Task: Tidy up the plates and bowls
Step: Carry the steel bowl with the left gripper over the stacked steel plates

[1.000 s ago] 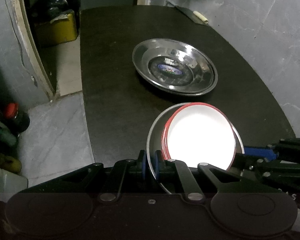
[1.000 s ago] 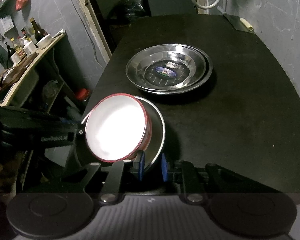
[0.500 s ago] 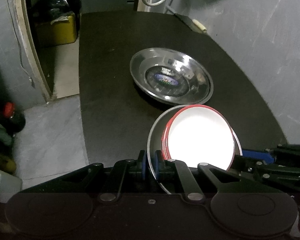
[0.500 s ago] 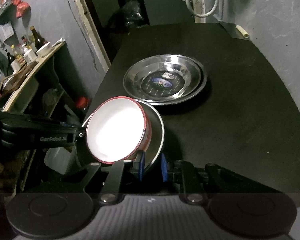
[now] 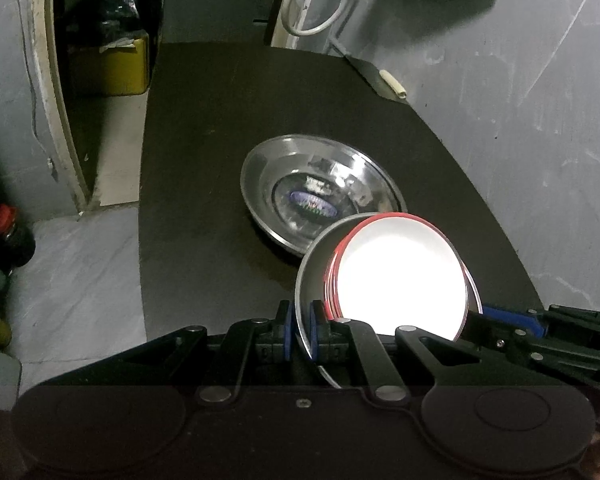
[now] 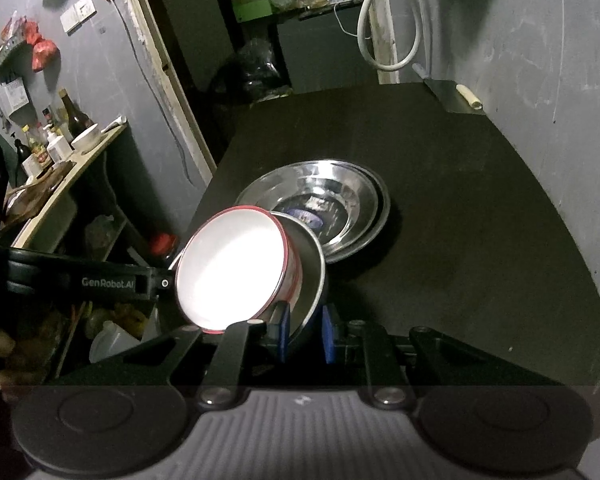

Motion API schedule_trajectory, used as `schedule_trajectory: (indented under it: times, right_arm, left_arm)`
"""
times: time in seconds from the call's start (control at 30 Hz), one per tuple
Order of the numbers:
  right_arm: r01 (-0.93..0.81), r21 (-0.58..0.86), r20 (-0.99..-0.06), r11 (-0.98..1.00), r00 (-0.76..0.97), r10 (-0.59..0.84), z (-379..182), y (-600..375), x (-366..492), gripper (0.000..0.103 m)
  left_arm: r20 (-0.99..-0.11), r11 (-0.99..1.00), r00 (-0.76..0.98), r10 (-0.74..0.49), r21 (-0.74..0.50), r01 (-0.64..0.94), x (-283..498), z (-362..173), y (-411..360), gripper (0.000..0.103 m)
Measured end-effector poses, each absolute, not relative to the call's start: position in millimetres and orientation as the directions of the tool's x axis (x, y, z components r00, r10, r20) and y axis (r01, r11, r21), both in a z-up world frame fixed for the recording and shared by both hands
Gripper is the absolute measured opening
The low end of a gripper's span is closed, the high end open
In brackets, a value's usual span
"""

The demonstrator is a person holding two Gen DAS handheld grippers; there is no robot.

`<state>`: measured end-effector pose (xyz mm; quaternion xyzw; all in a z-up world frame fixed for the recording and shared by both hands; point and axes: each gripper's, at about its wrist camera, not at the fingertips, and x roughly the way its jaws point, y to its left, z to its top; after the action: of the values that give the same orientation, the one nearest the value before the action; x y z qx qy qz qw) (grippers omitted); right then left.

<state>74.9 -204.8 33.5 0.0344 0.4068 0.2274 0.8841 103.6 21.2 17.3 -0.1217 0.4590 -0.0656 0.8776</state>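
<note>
A steel bowl (image 5: 312, 280) with a red-rimmed white bowl (image 5: 400, 280) nested inside it hangs above the near end of the black table (image 5: 204, 184). My left gripper (image 5: 301, 334) is shut on the steel bowl's left rim. My right gripper (image 6: 305, 334) is shut on the opposite rim of the same steel bowl (image 6: 310, 280); the white bowl (image 6: 232, 276) shows tilted there. A stack of steel plates (image 5: 316, 192) lies on the table just beyond the bowls, also in the right wrist view (image 6: 324, 208).
A knife with a pale handle (image 5: 392, 84) lies at the table's far right corner. Grey walls stand to the right and far side. Left of the table are floor, bottles (image 5: 12, 232), a yellow box (image 5: 112, 64) and a cluttered shelf (image 6: 56, 152).
Both grippers have lifted the nested bowls higher and carried them toward the steel plates. The plates have not moved.
</note>
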Motion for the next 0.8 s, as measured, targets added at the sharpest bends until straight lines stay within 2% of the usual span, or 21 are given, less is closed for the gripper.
schedule_trajectory:
  times: [0.8]
  right_arm:
    - [-0.424,0.225,-0.707,0.877,0.549,0.446,40.5,-216.1,147.2,0.020]
  left_arm:
    - [-0.767,0.949,0.609,-0.202,-0.306,-0.070,168.5,19.2,10.7,0.007]
